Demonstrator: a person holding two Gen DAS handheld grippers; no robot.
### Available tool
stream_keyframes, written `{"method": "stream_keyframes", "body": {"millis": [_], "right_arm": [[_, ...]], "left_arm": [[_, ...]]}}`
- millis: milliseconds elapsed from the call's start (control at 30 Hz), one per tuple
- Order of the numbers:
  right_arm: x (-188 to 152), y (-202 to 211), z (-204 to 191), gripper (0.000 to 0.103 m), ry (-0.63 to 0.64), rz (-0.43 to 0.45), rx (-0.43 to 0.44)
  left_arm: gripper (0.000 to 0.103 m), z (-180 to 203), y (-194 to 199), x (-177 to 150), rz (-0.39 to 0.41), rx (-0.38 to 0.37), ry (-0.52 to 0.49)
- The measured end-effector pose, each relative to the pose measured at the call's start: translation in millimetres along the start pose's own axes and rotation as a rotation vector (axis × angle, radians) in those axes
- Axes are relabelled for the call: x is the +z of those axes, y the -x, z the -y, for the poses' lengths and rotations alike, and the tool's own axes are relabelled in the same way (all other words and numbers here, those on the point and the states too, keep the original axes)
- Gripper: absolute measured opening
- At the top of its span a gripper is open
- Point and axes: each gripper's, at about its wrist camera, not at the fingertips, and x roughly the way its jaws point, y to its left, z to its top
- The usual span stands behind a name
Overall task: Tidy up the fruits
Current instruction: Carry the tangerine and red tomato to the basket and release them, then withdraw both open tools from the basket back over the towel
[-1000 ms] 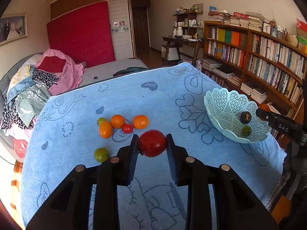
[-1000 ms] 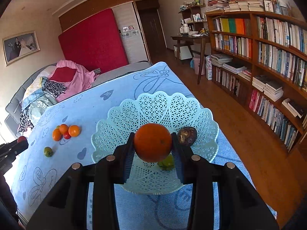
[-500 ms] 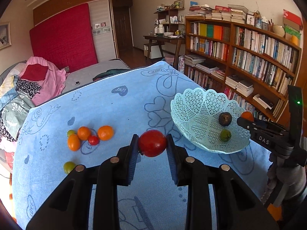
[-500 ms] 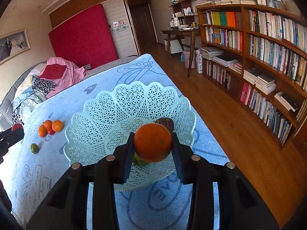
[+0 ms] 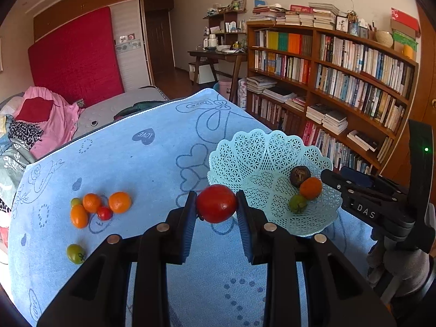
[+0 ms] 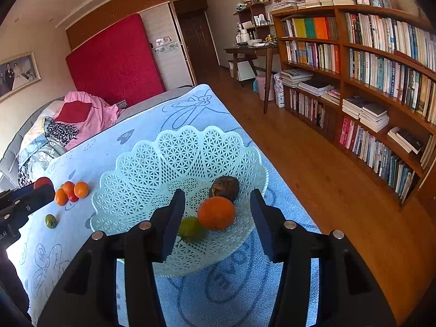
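Note:
My left gripper (image 5: 216,209) is shut on a red tomato (image 5: 216,203) and holds it above the blue cloth, just left of the pale green lattice basket (image 5: 261,152). My right gripper (image 6: 216,212) is open over the basket's (image 6: 152,158) near side. An orange (image 6: 216,213) lies in the basket between its fingers, beside a green fruit (image 6: 192,226) and a dark brown fruit (image 6: 224,188). A cluster of oranges (image 5: 119,202), a small red tomato (image 5: 104,213) and green fruits (image 5: 75,253) lies on the cloth to the left.
The table under the blue cloth (image 5: 130,163) ends close to the right of the basket, above a wooden floor (image 6: 313,163). Bookshelves (image 6: 368,68) line the right wall. A bed with clothes (image 5: 41,120) stands behind the table.
My right gripper has opened and let the orange go into the basket. My left gripper has carried the red tomato to the right, closer to the basket.

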Motion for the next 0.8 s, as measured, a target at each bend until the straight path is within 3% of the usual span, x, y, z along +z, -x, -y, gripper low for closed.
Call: {"method": "stream_keyframes", "body": {"millis": [500, 633, 767, 800], "right_arm": [[4, 6, 8, 0.052, -0.031, 0.014, 0.002], [3, 4, 9, 0.052, -0.033, 0.009, 0.003], [3, 2, 9, 0.052, -0.033, 0.004, 0.005], [3, 2, 9, 0.052, -0.032, 0.004, 0.005]], "left_arm": [[0.030, 20, -39, 12, -0.029, -0.098, -0.007], [0.049, 18, -42, 13, -0.028, -0.088, 0.004], [0.051, 12, -43, 12, -0.036, -0.077, 0.018], [0.055, 11, -44, 12, -0.036, -0.074, 0.021]]}}
